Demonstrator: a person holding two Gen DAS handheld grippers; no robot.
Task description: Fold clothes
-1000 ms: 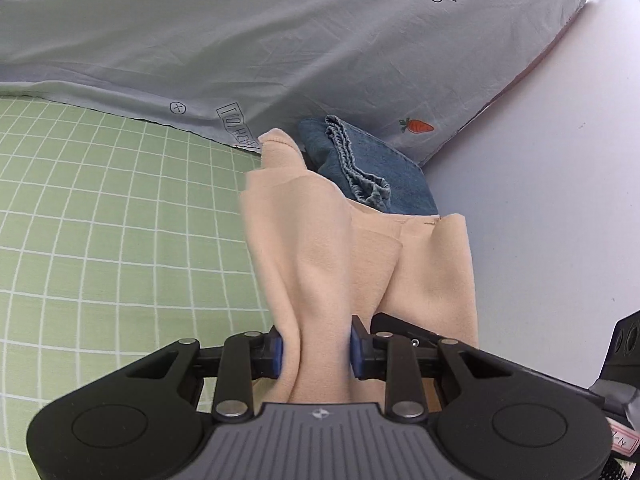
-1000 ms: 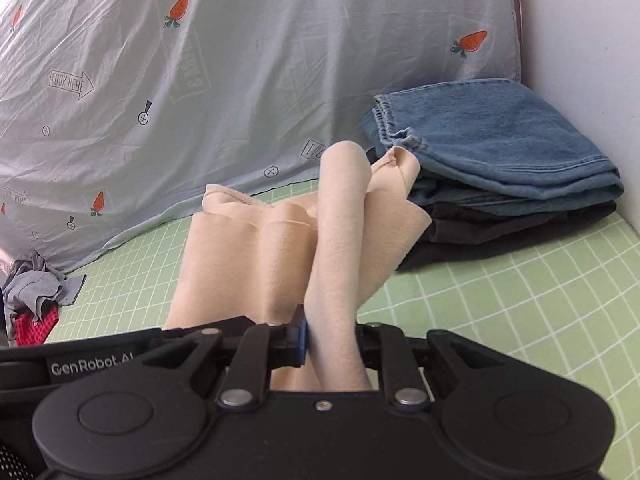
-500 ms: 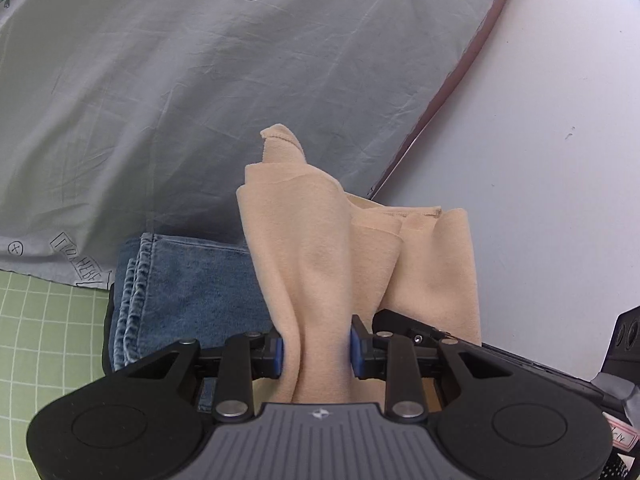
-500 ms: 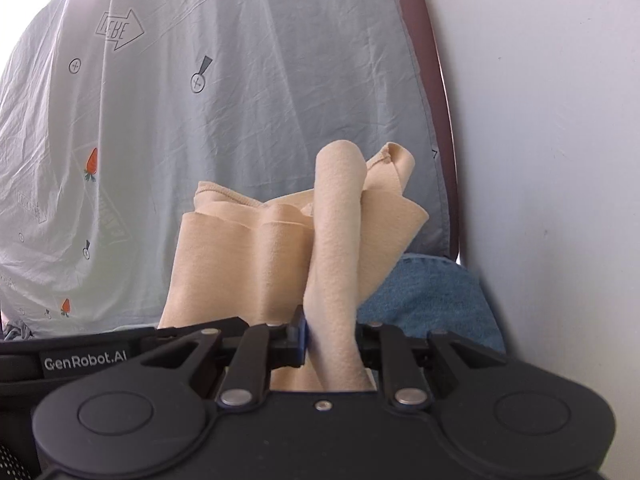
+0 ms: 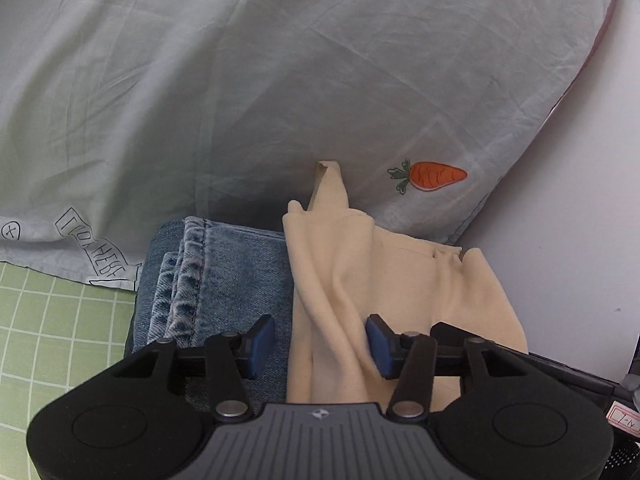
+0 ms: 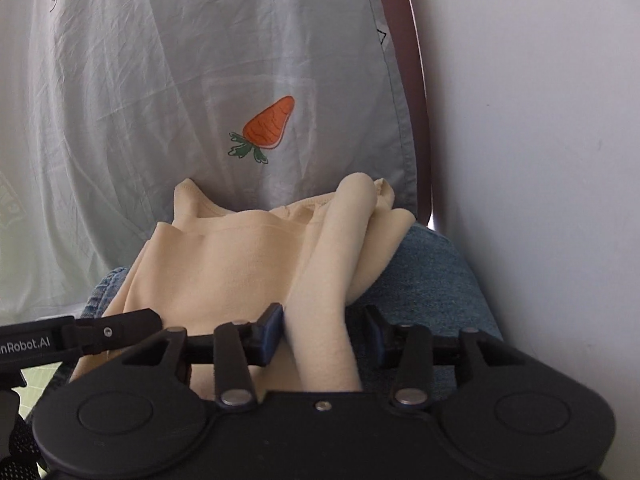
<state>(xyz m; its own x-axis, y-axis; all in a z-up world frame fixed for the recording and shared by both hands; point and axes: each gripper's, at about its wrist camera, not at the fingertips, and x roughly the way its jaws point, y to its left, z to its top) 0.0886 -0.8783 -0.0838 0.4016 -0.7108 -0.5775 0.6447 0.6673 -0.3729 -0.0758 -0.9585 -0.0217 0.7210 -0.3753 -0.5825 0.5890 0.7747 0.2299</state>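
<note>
A folded beige garment [image 5: 360,280] lies on top of folded blue jeans [image 5: 224,276], against the grey carrot-print sheet. My left gripper [image 5: 320,346] is open, its blue pads standing apart on either side of the beige cloth. In the right wrist view the beige garment [image 6: 240,268] rests on the jeans [image 6: 432,280]. My right gripper [image 6: 326,334] is open too, with a beige fold lying loose between the pads.
A grey sheet with carrot prints [image 5: 280,80] hangs behind the pile. A white wall [image 6: 540,160] stands close on the right. The green grid mat [image 5: 60,320] shows at lower left. The other gripper's black arm [image 6: 80,334] reaches in at left.
Both grippers carried the beige garment over the mat and lowered it onto the jeans pile. Both then opened and let go of the cloth.
</note>
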